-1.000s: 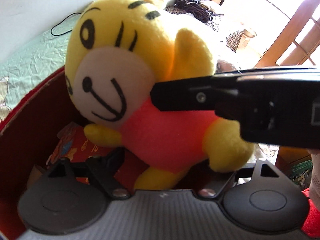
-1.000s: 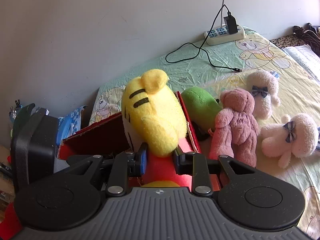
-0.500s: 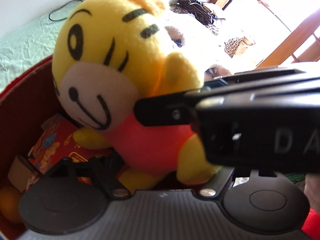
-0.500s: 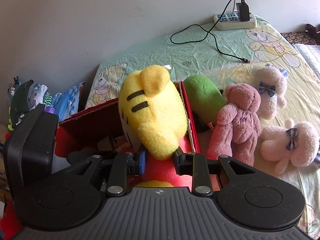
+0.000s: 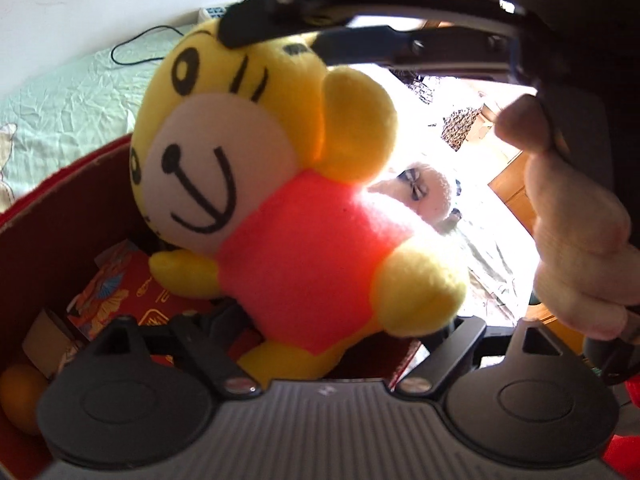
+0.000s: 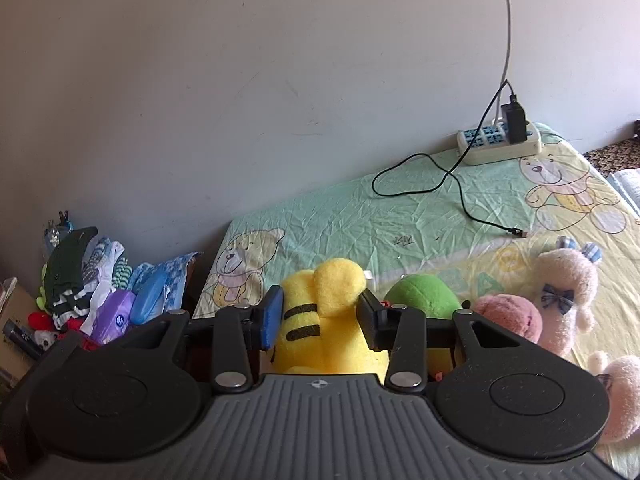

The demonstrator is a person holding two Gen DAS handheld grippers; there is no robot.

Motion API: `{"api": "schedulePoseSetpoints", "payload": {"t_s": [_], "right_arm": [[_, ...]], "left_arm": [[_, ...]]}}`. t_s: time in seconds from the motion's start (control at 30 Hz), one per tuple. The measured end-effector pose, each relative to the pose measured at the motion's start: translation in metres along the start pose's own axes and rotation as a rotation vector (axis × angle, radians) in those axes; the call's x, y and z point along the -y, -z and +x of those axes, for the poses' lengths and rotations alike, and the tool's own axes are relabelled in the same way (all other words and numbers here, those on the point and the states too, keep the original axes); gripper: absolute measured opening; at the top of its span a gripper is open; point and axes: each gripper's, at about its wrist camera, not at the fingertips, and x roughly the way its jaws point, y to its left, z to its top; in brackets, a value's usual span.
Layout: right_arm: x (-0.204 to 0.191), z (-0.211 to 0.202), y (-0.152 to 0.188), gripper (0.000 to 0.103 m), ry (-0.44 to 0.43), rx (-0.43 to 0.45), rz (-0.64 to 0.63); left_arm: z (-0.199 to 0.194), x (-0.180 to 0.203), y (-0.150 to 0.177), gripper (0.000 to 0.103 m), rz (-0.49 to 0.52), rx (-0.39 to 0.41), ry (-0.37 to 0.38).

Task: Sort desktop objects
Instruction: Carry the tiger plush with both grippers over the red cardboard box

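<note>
Our red box (image 5: pixel 60 216) sits open below, with room inside beside the packet (image 5: pixel 120 296). The tiger (image 5: pixel 280 200) hangs upright over it, head up. Our right gripper (image 6: pixel 318 316) has its fingers spread at the tiger's head, touching or not we cannot tell. Our left gripper (image 5: pixel 320 344) sits wide open by its feet.

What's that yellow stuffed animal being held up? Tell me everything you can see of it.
The yellow plush tiger is soft, fuzzy fabric: yellow head with black stripes, a white muzzle, a stitched black nose and smile, round ears, a red-orange body and stubby yellow limbs. It hangs roughly upright, head tilted, above an open red box. The right claw flanks the top of its head by the ear, one finger lying on its forehead. The left claw sits open below its legs.
</note>
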Motion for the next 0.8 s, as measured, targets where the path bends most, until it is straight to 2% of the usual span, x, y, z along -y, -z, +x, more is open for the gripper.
{"api": "schedulePoseSetpoints", "payload": {"t_s": [0.13, 0.27, 0.33, 0.43, 0.53, 0.6, 0.73, 0.8], "right_arm": [[-0.022, 0.005, 0.010, 0.037, 0.072, -0.022, -0.173], [-0.015, 0.022, 0.017, 0.032, 0.103, -0.154, -0.166], [-0.007, 0.022, 0.018, 0.032, 0.106, -0.136, -0.147], [0.004, 0.026, 0.015, 0.032, 0.098, -0.138, -0.090], [0.003, 0.027, 0.014, 0.033, 0.092, -0.121, -0.108], [0.006, 0.027, 0.013, 0.036, 0.085, -0.106, -0.107], [0.012, 0.017, 0.011, 0.039, 0.030, -0.082, -0.074], [0.012, 0.011, 0.011, 0.039, 0.024, -0.067, -0.085]], "left_arm": [[0.009, -0.009, 0.001, 0.096, -0.049, -0.021, -0.020], [0.006, -0.005, 0.011, 0.095, -0.025, -0.016, -0.058], [0.002, -0.001, 0.017, 0.094, -0.005, 0.003, -0.099], [0.003, -0.007, 0.019, 0.094, -0.033, 0.006, -0.076], [0.008, -0.010, 0.017, 0.091, -0.045, 0.003, -0.067], [0.008, -0.013, 0.027, 0.088, -0.039, 0.008, -0.063], [0.012, -0.023, 0.025, 0.095, -0.050, -0.005, -0.039], [0.011, -0.020, 0.030, 0.097, -0.024, 0.006, -0.057]]}}
